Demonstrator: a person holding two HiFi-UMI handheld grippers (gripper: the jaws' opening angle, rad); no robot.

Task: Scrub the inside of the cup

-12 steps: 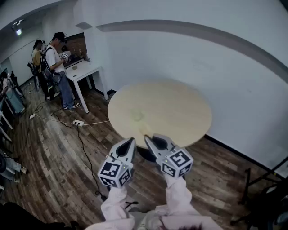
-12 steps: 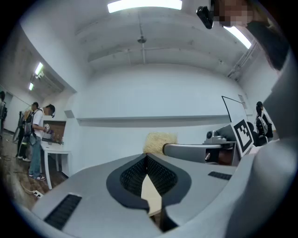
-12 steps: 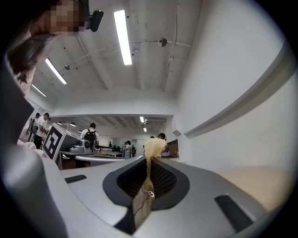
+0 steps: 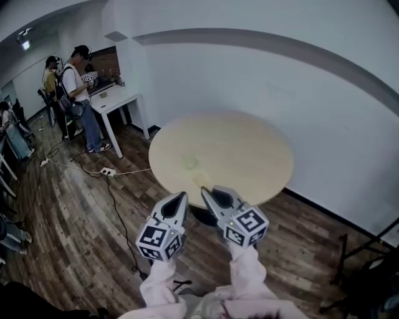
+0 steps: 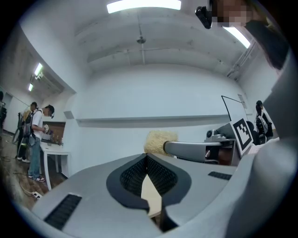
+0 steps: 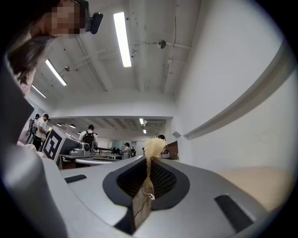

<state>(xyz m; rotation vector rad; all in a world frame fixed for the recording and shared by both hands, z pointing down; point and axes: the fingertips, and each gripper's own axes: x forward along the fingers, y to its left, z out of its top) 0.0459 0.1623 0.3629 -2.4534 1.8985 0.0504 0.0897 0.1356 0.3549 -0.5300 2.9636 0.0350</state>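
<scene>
Right gripper view: R gripper [image 6: 148, 161] jaws clamped on brush [image 6: 152, 147], wooden handle, soft fibre tuft past tips; prob. light, stiff shaft, hold by handle. L gripper [image 5: 147, 158] jaws together, empty. Desk [image 4: 249, 156] beyond; cup not made out.

I faced a round beige table [image 4: 249, 156] near a white wall [image 4: 299, 93] that bore a grey band [image 4: 268, 42]. The floor [image 4: 75, 218] was dark wood planks, with a power strip [image 4: 107, 170] lying on it. A white desk [image 4: 118, 96] stood far left, with people [image 4: 78, 87] beside it. Ceiling strip lights [image 5: 143, 5] were lit.
</scene>
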